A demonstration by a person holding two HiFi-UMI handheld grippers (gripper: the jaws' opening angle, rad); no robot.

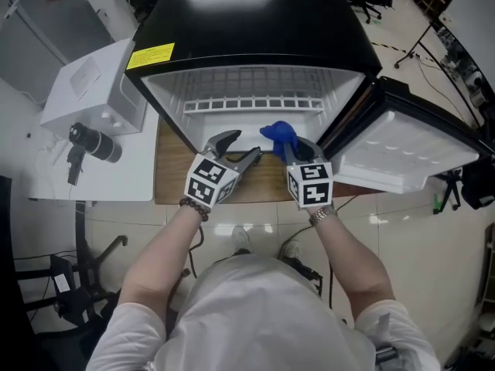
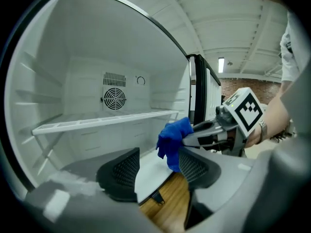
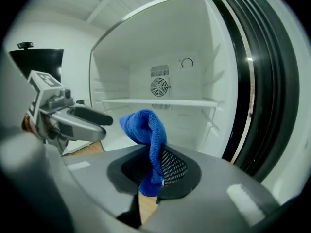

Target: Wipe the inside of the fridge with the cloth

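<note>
Blue cloth [image 1: 280, 135] [image 2: 172, 140] [image 3: 146, 130], bunched up and pinched tight in the right gripper [image 1: 290, 151] [image 3: 153, 166], with one end poking up above the jaws and the other end hanging down below them. Held at the mouth of the open fridge [image 1: 255, 29], near the front edge of its white floor, more to the door side. Hard to tell whether touching that floor or not. Just beside it, to the left, the left gripper [image 1: 236, 149] [image 2: 158, 171], jaws spread wide and gripping nothing, with only the white floor edge and a bit of wood showing between the pads. Both grippers pointing into the fridge and a little down. Inside, white walls, one white shelf [image 2: 107, 120] across the middle and a round fan grille [image 2: 114, 98] on the back wall. On the black fridge top, a yellow sticker [image 1: 151, 55] near the left corner. Door [image 1: 402, 149] swung open to the right, white on its inner side. Under the fridge, a wooden board [image 1: 174, 176]. Off to the left, a white box [image 1: 93, 87] on a white table [image 1: 131, 168].
</note>
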